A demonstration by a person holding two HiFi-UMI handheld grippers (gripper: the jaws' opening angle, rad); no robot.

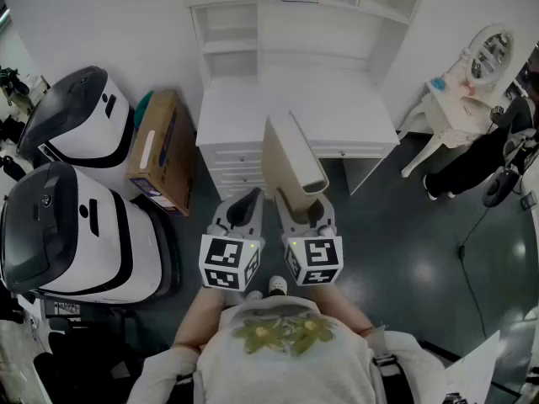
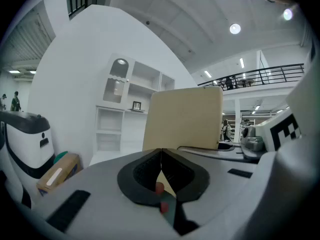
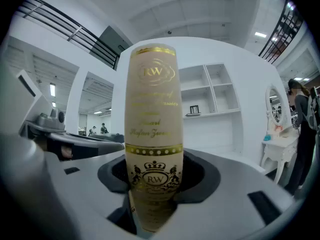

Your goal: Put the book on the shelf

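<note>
My right fingers (image 3: 200, 174) gripped the lower end of a cream book (image 3: 152, 109), pressing on both covers. Its gold-printed spine stood upright, turned toward the hand. My left fingers (image 2: 140, 175) were closed together on nothing, just beside the right ones. The book was held in the air in front of a white bench (image 1: 354, 112) with drawers, not touching it. Behind the bench stood the white shelf (image 1: 232, 23), well apart from the book. A cardboard box (image 1: 160, 150) stood left of the bench, beside two white machines (image 1: 80, 116).
</note>
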